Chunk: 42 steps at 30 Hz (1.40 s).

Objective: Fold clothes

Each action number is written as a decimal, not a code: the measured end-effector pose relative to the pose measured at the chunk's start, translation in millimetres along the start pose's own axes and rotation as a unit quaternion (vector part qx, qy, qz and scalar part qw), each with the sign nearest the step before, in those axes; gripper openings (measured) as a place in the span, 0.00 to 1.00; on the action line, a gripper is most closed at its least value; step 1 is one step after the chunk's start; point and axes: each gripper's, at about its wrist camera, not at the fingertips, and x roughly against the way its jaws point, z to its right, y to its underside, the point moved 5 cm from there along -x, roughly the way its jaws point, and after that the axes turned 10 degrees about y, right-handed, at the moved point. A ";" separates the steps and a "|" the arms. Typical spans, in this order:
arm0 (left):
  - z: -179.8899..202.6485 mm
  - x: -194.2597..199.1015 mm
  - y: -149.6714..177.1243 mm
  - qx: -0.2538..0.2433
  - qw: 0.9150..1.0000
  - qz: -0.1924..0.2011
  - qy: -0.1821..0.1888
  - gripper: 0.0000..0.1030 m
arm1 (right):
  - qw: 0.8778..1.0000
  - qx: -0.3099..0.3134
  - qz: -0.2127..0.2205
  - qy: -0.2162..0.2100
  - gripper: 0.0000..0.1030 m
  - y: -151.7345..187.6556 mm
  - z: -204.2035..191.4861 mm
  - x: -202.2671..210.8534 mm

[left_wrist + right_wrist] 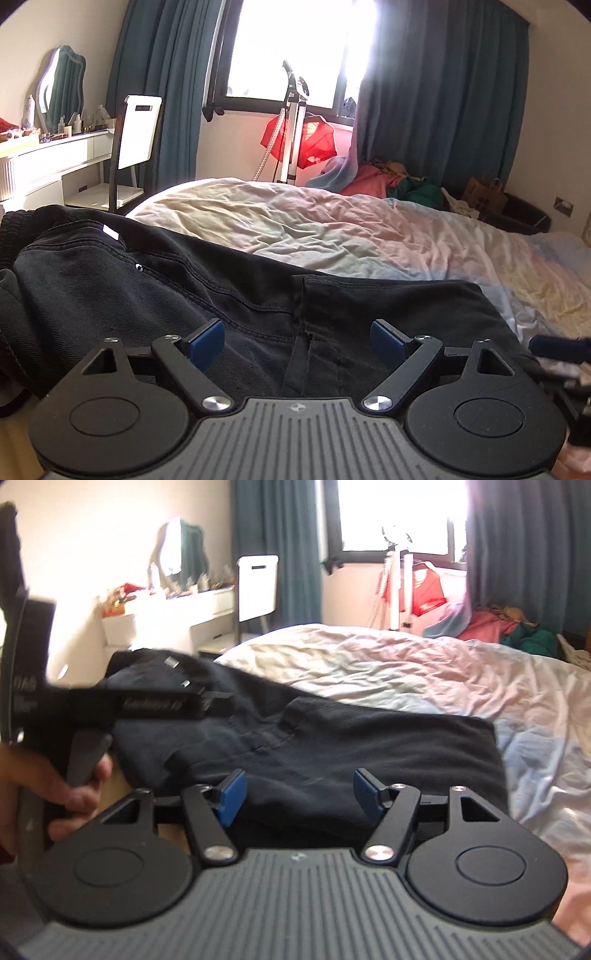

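One pair of black jeans (207, 291) on the bed (332, 229), dead ahead of both grippers, long axis left–right, waistband end left. Left gripper (297, 341) and right gripper (295, 795) both wide, empty, right nearer the squared right edge. Two grippers, one clothes pile (391, 181) behind.

Each gripper, left (297, 341) and right (298, 795), has a ribbed grey body, two black round discs, black link arms with silver screws, and blue pads (207, 343) on the fingertips. From the right wrist view, the left tool shows a black bar with blurred white lettering, possibly a brand name, and a hand (55, 786) on a grey handle.
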 end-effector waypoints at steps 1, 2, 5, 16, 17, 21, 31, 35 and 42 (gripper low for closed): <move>1.7 -3.3 4.5 -0.007 1.000 -0.008 -0.004 0.85 | 1.000 -0.016 0.010 0.018 0.64 -2.5 13.8 2.2; 3.0 -6.7 9.0 -0.012 1.000 -0.016 -0.008 0.85 | 0.999 -0.039 0.009 0.036 0.64 -2.6 26.7 -1.9; 0.4 -19.9 23.8 -0.014 0.998 -0.052 -0.021 0.85 | 0.992 -0.099 -0.013 0.082 0.64 3.4 57.6 -23.3; -14.4 -14.9 35.2 0.018 0.997 -0.069 -0.031 0.87 | 0.985 -0.113 -0.064 0.114 0.66 32.9 76.0 -63.9; -15.8 -13.6 35.6 0.023 0.997 -0.069 -0.031 0.87 | 0.985 -0.114 -0.064 0.114 0.66 33.4 76.5 -64.4; -36.9 15.3 28.8 0.085 0.994 -0.047 -0.039 0.87 | 0.985 -0.113 -0.064 0.114 0.66 34.3 77.1 -64.2; -173.7 76.1 43.3 0.499 0.865 -0.005 0.051 1.00 | 0.985 -0.109 -0.067 0.115 0.67 33.0 76.9 -61.3; -215.9 68.3 71.7 0.609 0.791 0.006 0.061 0.99 | 0.983 -0.121 -0.069 0.121 0.66 30.4 77.4 -56.7; -254.1 38.9 56.6 0.621 0.781 0.058 0.042 0.80 | 0.981 -0.123 -0.073 0.131 0.67 26.1 75.3 -53.3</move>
